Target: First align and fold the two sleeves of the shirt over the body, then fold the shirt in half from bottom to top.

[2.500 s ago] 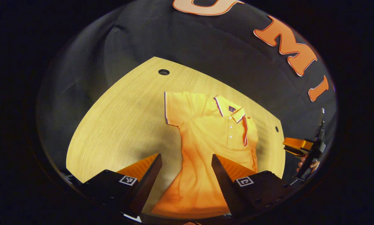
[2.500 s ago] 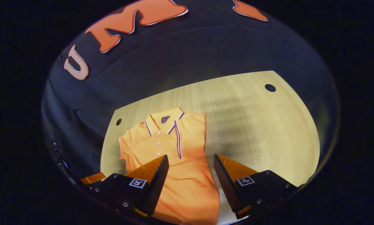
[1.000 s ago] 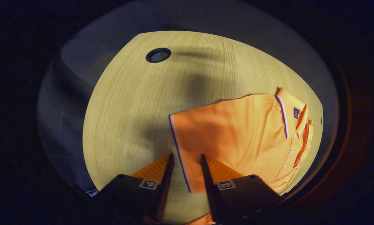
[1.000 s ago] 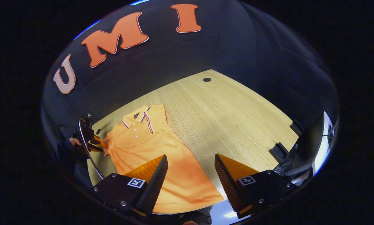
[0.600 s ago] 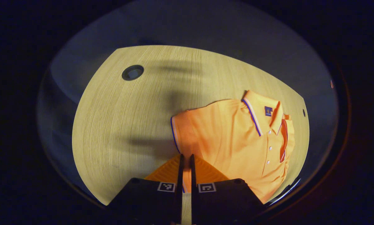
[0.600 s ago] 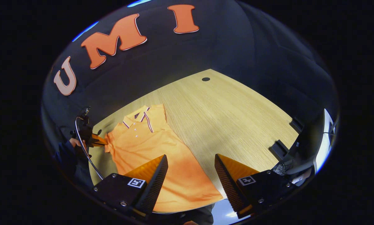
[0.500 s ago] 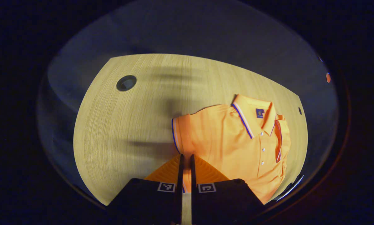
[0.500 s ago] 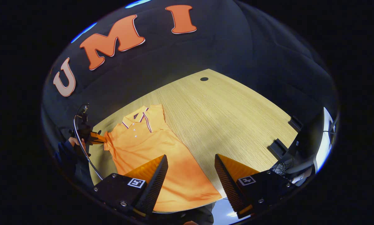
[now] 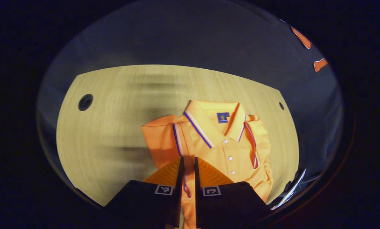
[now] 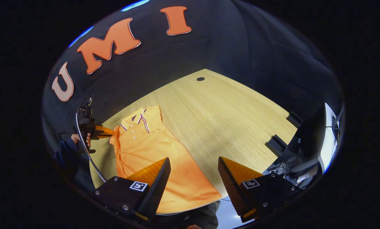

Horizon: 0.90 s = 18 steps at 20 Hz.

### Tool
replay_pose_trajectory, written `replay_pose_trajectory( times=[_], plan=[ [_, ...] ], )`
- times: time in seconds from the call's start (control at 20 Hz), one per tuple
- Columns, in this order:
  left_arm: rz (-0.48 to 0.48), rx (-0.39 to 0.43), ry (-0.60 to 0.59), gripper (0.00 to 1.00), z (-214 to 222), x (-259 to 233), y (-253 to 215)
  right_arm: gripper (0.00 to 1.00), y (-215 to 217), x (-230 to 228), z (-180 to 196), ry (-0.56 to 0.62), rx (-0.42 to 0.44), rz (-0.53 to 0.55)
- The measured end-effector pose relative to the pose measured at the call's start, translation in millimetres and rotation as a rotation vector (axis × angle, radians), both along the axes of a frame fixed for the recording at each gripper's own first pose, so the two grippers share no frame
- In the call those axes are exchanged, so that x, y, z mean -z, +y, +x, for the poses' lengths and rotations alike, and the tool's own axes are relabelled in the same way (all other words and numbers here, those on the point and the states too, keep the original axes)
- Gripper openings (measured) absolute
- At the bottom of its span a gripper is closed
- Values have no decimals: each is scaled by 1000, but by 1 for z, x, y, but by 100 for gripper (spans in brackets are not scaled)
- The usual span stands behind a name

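Note:
An orange polo shirt lies collar-up on the wooden table. My left gripper is shut on the hem of its striped sleeve, holding the sleeve raised beside the collar. The other sleeve lies folded over the chest. In the right gripper view the shirt lies at the left of the table, and the left gripper pinches the sleeve there, held by a hand. My right gripper stands open above the shirt's lower part, with nothing between its fingers.
Round cable holes mark the table's far corners. Black brackets and a dark screen with cables stand off the table's right edge. Bare wood spreads to the right of the shirt.
My left gripper came down on the sleeve hem, shut on it, and has carried it up toward the collar. The right gripper drew back and stays open.

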<state>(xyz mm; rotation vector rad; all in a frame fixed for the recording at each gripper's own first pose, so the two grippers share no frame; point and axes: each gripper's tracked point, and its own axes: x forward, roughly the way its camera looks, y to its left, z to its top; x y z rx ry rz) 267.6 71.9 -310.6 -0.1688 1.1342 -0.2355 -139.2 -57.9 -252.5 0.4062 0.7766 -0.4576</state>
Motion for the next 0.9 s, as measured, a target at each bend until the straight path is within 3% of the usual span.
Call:
replay_pose_trajectory(
  times=[0.05, 0.1, 0.15, 0.35, 0.5, 0.6, 0.75, 0.9],
  plan=[
    [-35, 7, 6, 23, -2, -3, -8, 92, 1, -1, -2, -7, 6, 3],
    [-71, 18, 6, 34, -4, -2, -18, 92, 2, -3, -2, -14, 5, 4],
    [-74, 19, 0, 36, -5, -6, -19, 92, 2, -3, -4, -15, 5, 0],
    [15, 50, -50, 79, -18, -18, -9, 92, 1, -2, 1, -18, -30, -13],
    [45, 48, -87, 96, -42, -40, -7, 95, 2, 2, 11, -10, -95, -14],
    [54, 30, -118, 96, -60, -55, -5, 98, 1, 1, 18, -11, -148, -32],
    [156, -36, -269, 97, -70, -85, 19, 99, 4, -1, 29, -22, -227, -36],
    [63, -33, -484, 96, -90, -141, 1, 99, 3, 2, 35, -29, -297, -46]
  ],
)
